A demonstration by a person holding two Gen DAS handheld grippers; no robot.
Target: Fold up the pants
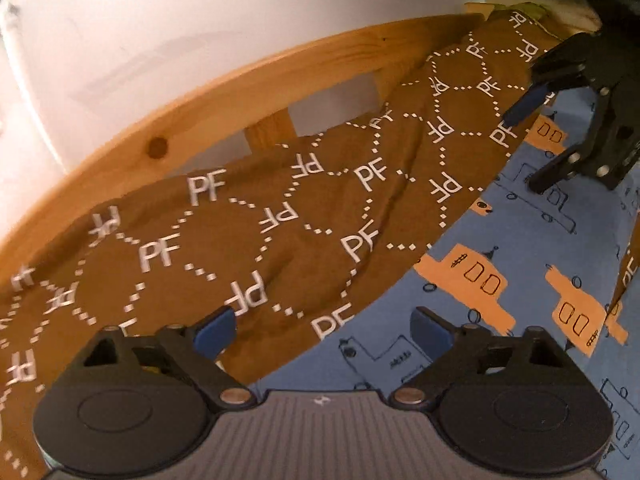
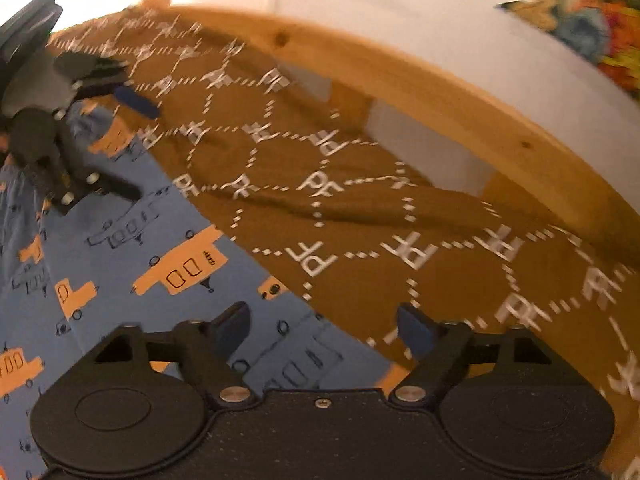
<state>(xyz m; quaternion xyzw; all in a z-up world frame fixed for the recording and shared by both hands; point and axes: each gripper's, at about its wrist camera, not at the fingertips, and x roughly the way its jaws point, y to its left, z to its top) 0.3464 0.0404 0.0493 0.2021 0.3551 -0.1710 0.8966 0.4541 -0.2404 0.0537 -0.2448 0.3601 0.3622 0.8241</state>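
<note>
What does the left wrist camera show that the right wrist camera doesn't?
Only the left wrist view shows the right gripper, jaws apart over the blue sheet by the pants' edge. Only the right wrist view shows the left gripper, also open and empty. Both show the brown pants lying against the wooden bed rail, the blue sheet and the white wall.

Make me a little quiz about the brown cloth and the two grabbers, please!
1. What letters are printed on the brown pants?
2. True or false: the left gripper is clamped on the pants.
3. What lies under the pants: A) a blue sheet with orange trucks, B) a green rug?

Key: 1. PF. 2. False; its jaws are open, and so are the right gripper's. 3. A.
</note>
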